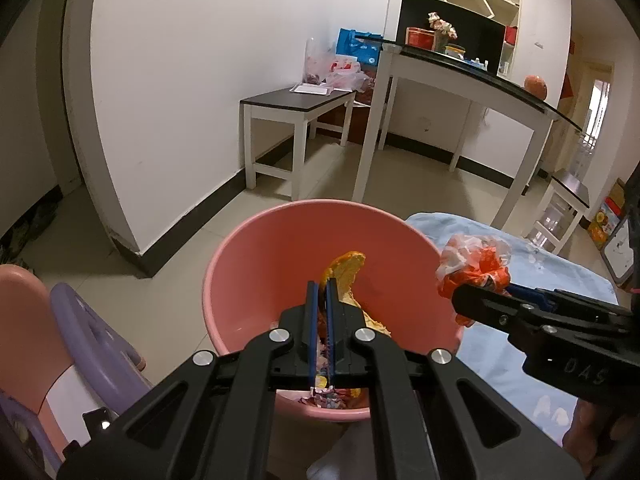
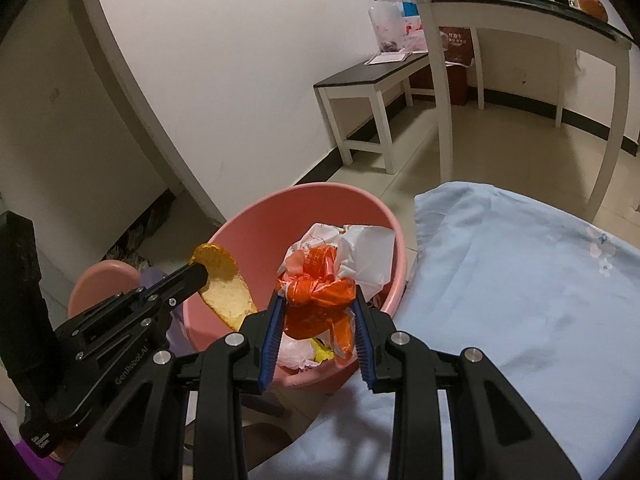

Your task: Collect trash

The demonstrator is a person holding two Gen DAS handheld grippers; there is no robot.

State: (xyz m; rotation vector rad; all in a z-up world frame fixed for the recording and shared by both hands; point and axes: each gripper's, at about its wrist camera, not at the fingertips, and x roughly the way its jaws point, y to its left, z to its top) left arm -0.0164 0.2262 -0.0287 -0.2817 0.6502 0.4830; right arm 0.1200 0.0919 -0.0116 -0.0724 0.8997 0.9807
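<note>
Left gripper (image 1: 321, 286): its blue-padded fingers are pinching nearly closed on a piece of orange peel (image 2: 224, 286), which is hanging over the left side of the pink bucket (image 1: 256, 264).
Right gripper (image 2: 318, 304): its fingers are standing partly apart and clamping a crumpled orange and white plastic bag (image 2: 316, 292), which is bulging out between them.
Bag position: it is hanging above the right part of the bucket's opening, close to the rim, in the right wrist view; in the left wrist view it is showing just past the rim, at the edge of the blue cloth (image 2: 520, 280).
Bucket: it is sitting on the tiled floor, right beside the blue cloth, and is holding wrappers and bits of paper at its bottom.
Cloth: it is covering something low on the right; what lies under it cannot be told.
Background: a dark-topped bench (image 1: 296, 100) is standing against the white wall, with a taller dark-topped surface (image 1: 480, 76) near it carrying small items.
</note>
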